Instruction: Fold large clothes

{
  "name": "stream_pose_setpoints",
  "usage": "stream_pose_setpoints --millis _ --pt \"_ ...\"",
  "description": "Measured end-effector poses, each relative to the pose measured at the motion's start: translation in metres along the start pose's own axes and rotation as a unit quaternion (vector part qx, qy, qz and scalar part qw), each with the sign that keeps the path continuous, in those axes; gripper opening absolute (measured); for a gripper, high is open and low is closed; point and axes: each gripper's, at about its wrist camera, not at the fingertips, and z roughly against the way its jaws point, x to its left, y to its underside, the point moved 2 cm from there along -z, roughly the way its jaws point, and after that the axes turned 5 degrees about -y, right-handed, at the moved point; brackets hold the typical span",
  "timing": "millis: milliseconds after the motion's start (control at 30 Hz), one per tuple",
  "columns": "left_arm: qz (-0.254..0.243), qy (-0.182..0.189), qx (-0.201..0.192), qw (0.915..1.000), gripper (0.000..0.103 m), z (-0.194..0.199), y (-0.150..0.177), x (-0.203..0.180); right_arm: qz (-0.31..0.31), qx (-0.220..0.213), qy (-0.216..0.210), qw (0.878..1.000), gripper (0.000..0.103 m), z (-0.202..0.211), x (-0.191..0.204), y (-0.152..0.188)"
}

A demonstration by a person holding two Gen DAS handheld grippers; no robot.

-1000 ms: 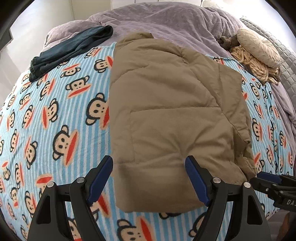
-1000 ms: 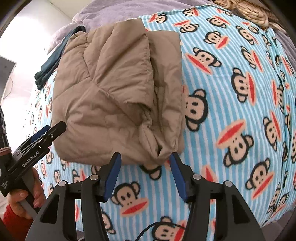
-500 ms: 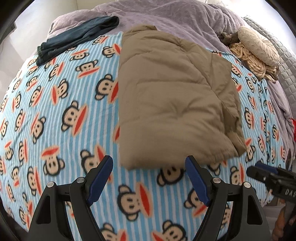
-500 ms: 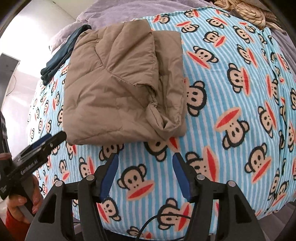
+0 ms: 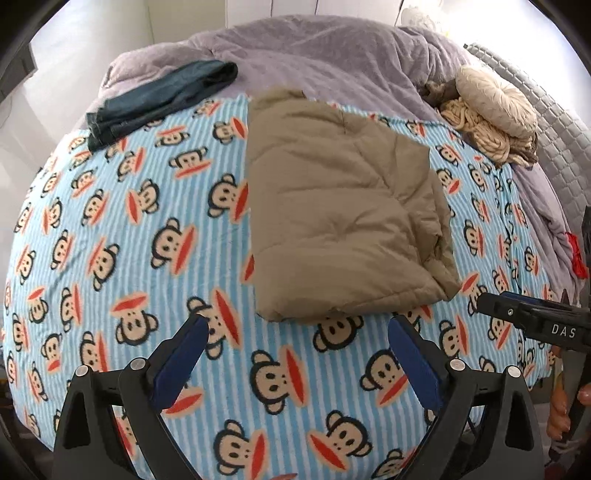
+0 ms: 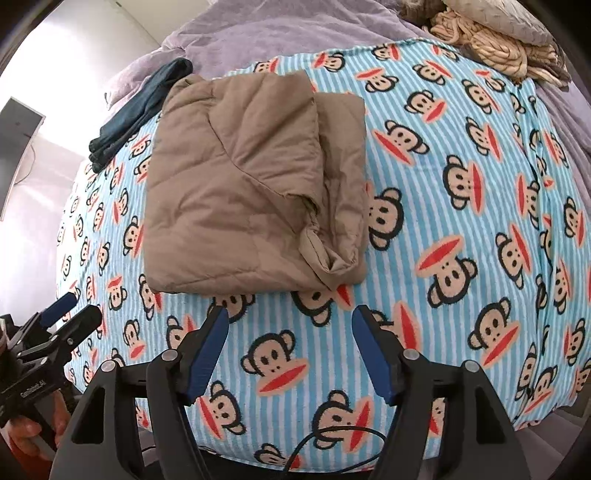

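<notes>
Bed [image 5: 110, 258] in monkey-print blanket, lilac duvet [image 5: 332, 48], bright white wall [image 5: 92, 33]

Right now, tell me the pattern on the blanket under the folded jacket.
Light blue and white stripes with cartoon monkey faces with red mouths on the blanket; clearest in the right wrist view.

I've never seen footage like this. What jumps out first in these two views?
The bright blue striped blanket printed with cartoon monkey faces covers the bed and fills both views. In its middle lies a folded tan quilted jacket, with folded dark blue jeans near the far left edge. At the bottom, the left gripper and right gripper, both with blue pads, hover apart from the jacket, their jaws opening with nothing between them.
</notes>
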Motion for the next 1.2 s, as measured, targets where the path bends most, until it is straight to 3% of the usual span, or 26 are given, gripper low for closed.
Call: stream_pose_setpoints --millis 100,300,433,633,1200 --pt "0.017 0.006 -0.008 0.9998 0.103 0.011 -0.005 0.002 0.007 -0.007 -0.003 1.0 0.075 0.008 0.007 -0.004" --pt "0.013 -0.046 -0.028 0.9985 0.103 0.032 -0.015 -0.001 0.023 -0.032 0.008 0.999 0.084 0.03 0.023 -0.013" --pt "0.008 -0.063 -0.043 0.9971 0.102 0.047 -0.019 -0.006 0.038 -0.057 0.026 0.997 0.103 0.049 0.03 -0.017" --pt "0.024 -0.098 -0.048 0.9937 0.103 0.056 -0.02 -0.005 0.046 -0.105 0.049 0.992 0.103 0.072 0.041 -0.016" --pt "0.044 -0.107 -0.06 0.9915 0.103 0.081 -0.011 -0.001 0.046 -0.12 0.062 0.99 0.103 0.09 0.052 -0.005"
